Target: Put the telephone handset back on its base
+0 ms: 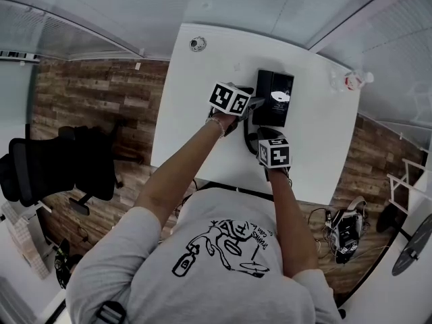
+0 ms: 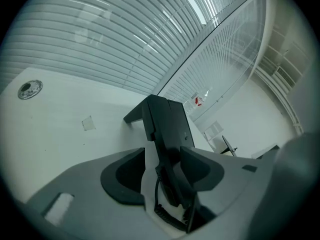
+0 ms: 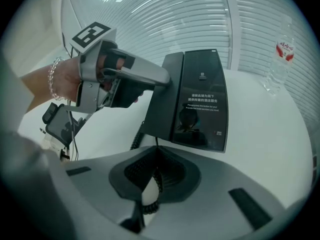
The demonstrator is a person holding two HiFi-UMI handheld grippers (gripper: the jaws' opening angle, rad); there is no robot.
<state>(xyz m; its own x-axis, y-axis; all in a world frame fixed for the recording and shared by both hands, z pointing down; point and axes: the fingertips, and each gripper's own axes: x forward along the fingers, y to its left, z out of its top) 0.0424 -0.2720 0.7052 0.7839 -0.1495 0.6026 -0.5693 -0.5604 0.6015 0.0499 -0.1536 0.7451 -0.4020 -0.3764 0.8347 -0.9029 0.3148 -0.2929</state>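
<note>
A black telephone base [image 1: 277,100] stands on the white table [image 1: 196,113]; its glossy face [image 3: 202,99] shows in the right gripper view. The black handset [image 3: 162,101] lies along the base's left side. My left gripper [image 1: 255,103] reaches in from the left and is shut on the handset [image 2: 167,149], which stands between its pads [image 2: 200,166]. My right gripper [image 1: 262,137] sits just in front of the base. Its jaws [image 3: 152,176] are shut, with the coiled cord [image 3: 149,201] running between the pads.
A clear water bottle [image 3: 280,59] stands at the table's far right corner [image 1: 351,81]. A round cable grommet [image 2: 30,89] sits far left. A small device with wires [image 3: 60,124] lies at the left. An office chair [image 1: 61,167] and floor cables [image 1: 344,228] flank the table.
</note>
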